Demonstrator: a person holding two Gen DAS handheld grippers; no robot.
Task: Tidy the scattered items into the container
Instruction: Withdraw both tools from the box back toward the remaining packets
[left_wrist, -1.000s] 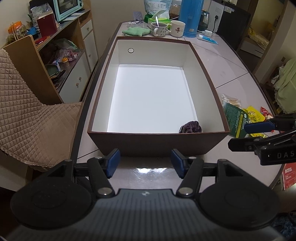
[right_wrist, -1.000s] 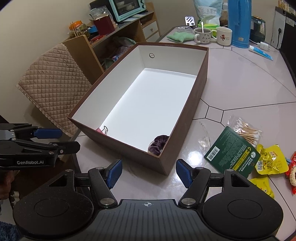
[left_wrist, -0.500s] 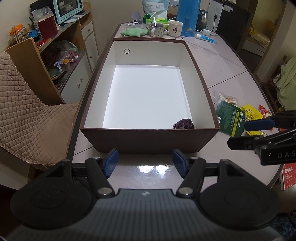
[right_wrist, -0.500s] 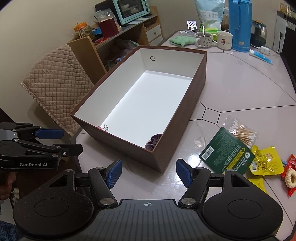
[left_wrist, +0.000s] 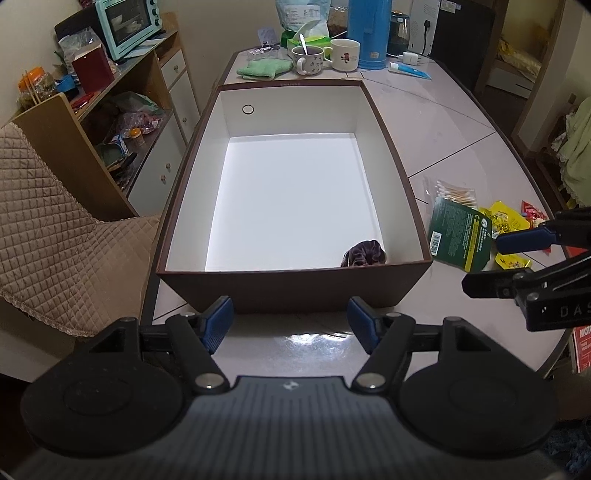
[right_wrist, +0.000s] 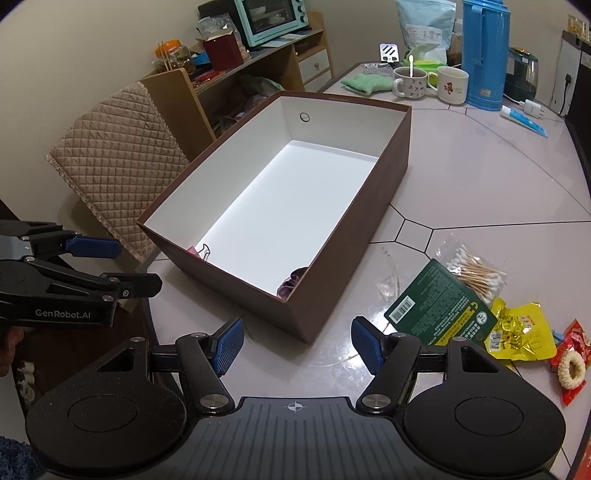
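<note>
Currently, in the left wrist view, the left gripper (left_wrist: 291, 319) hangs just short of the near wall of the brown box (left_wrist: 291, 284), its fingers (left_wrist: 218, 323) parting with nothing between them. Inside the box, a dark purple scrunchie (left_wrist: 364, 253) lies in the near right corner; the rest of the white floor visible from this angle is bare. To the right of the box, on the bench (left_wrist: 436, 125), the green packet (left_wrist: 460, 232), the cotton swabs (left_wrist: 456, 192) and the yellow snack packs (left_wrist: 504, 218) remain outside, with the right gripper (left_wrist: 517, 258) held above them. In the right wrist view, the right gripper (right_wrist: 297, 345) is spread wide and empty over the bench by the box's near corner. A binder clip (right_wrist: 205, 253) with something pink beside it shows in the box's near left corner, so two or three items appear stowed. Left to collect, by this view: the green packet (right_wrist: 439, 304), cotton swabs (right_wrist: 474, 267), yellow snack packs (right_wrist: 519, 328), red ring-snack packet (right_wrist: 570, 363) and a small clear wrapper (right_wrist: 388, 282). Judged from this, the task is in its early part.
</note>
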